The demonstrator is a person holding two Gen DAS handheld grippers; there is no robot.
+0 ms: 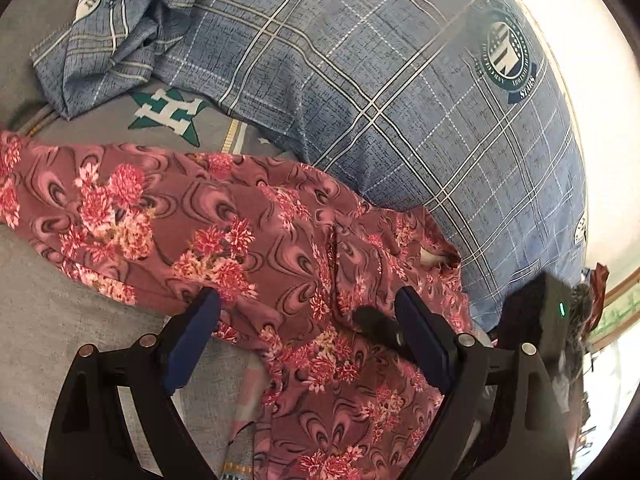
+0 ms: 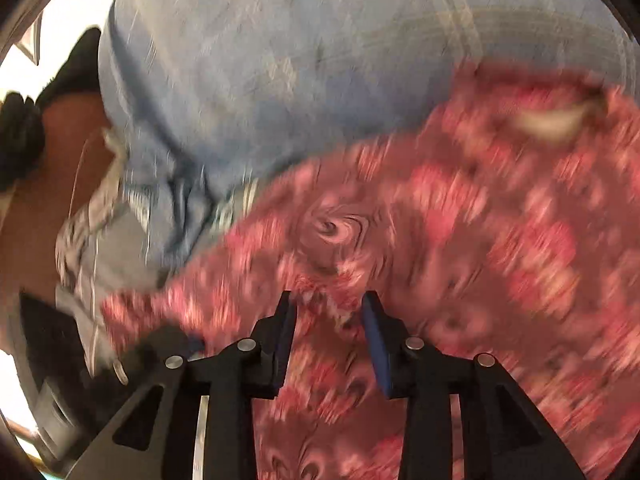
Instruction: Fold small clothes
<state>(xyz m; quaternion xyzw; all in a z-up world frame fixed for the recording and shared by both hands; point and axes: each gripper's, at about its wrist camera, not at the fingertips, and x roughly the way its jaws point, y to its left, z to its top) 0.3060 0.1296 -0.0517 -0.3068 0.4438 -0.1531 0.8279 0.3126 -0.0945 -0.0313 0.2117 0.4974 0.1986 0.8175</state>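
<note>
A pink floral garment (image 1: 224, 232) lies spread and rumpled across the bed, running from the left to the bottom middle of the left wrist view. My left gripper (image 1: 308, 300) is open, its blue-padded fingers standing wide apart just above the cloth. In the blurred right wrist view the same garment (image 2: 460, 240) fills the right half. My right gripper (image 2: 330, 300) is half closed with a bunch of the floral cloth between its pads. The right gripper's black body (image 1: 536, 320) shows at the right of the left wrist view.
A blue plaid pillow (image 1: 400, 100) with round crests lies behind the garment, and a crumpled blue plaid cloth (image 1: 112, 40) sits at the top left. The grey sheet (image 1: 72, 320) has a green star print (image 1: 168, 114). The bed edge shows at the left of the right wrist view (image 2: 104, 208).
</note>
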